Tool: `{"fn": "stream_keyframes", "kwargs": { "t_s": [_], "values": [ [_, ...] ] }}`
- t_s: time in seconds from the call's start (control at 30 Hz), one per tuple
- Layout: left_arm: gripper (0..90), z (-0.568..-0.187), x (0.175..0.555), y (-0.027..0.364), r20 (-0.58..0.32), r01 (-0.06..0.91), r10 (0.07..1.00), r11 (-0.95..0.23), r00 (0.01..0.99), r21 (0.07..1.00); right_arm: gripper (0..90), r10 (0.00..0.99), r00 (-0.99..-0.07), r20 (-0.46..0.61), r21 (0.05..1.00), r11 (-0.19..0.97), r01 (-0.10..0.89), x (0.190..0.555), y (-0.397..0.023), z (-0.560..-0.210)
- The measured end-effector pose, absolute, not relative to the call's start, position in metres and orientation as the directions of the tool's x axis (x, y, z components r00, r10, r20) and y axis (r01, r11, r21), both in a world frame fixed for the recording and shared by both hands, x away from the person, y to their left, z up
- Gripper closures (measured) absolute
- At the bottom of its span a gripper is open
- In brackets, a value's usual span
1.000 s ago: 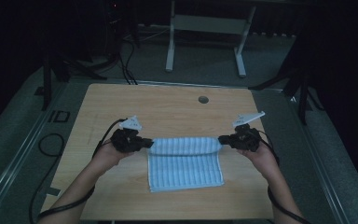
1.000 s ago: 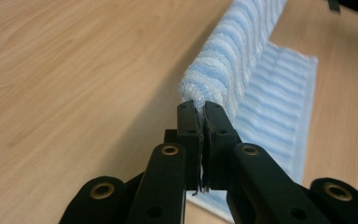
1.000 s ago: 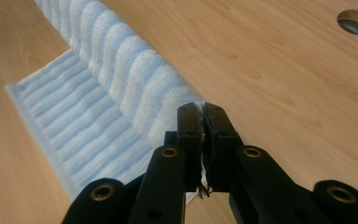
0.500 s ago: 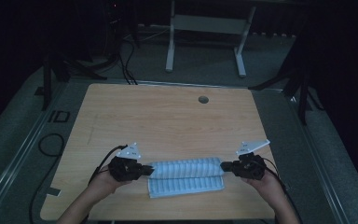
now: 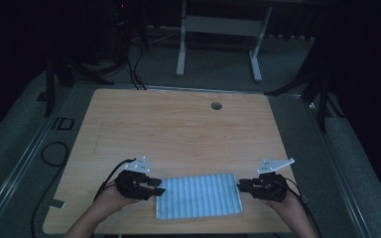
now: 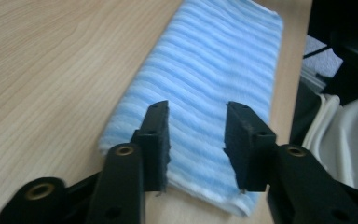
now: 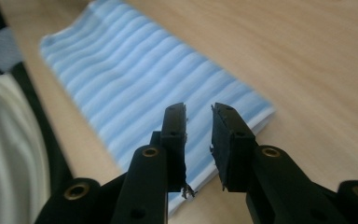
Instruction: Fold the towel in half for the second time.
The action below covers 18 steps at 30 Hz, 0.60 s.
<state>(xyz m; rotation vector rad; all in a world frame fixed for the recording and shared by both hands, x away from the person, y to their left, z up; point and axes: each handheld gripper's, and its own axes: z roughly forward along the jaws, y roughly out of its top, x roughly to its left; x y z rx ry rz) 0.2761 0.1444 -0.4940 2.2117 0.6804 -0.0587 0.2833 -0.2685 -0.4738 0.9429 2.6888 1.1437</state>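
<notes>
Release after a fold, it seems — left gripper (image 5: 159, 188) and right gripper (image 5: 240, 185), jaws just parted and gripping nothing, flank the folded towel (image 5: 198, 194) near the table's (image 5: 178, 124) front edge. Next: back off or regrip.

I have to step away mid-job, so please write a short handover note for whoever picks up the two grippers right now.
Left gripper: open, jaws just opened, nothing held, at the left end of the folded blue-and-white striped towel.
Right gripper: open a little, jaws just opened, nothing held, at the towel's right end.
Towel: lies flat near the front edge of the light wooden table.
Done: one fold laid down and released.
Left: probably another fold or tidying; your call.
</notes>
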Motion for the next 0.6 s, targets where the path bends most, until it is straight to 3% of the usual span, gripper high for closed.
{"fn": "stream_keyframes", "kwargs": {
  "t_s": [0.13, 0.43, 0.6],
  "values": [
    [53.3, -0.508, 0.273, 0.128, -0.258, 0.484, 0.435, -0.563, 0.863, 0.670, 71.6, 0.542, -0.823, 0.168, 0.650, 0.567, 0.506, 0.291, -0.251, -0.489],
    [53.5, -0.543, 0.283, 0.124, -0.307, 0.541, 0.460, -0.561, 0.833, 0.627, 68.3, 0.547, -0.819, 0.172, 0.584, 0.613, 0.532, 0.310, -0.233, -0.534],
    [55.5, -0.546, 0.289, 0.131, -0.295, 0.540, 0.475, -0.544, 0.829, 0.642, 68.2, 0.548, -0.821, 0.157, 0.588, 0.616, 0.524, 0.319, -0.230, -0.534]
  ]
}}
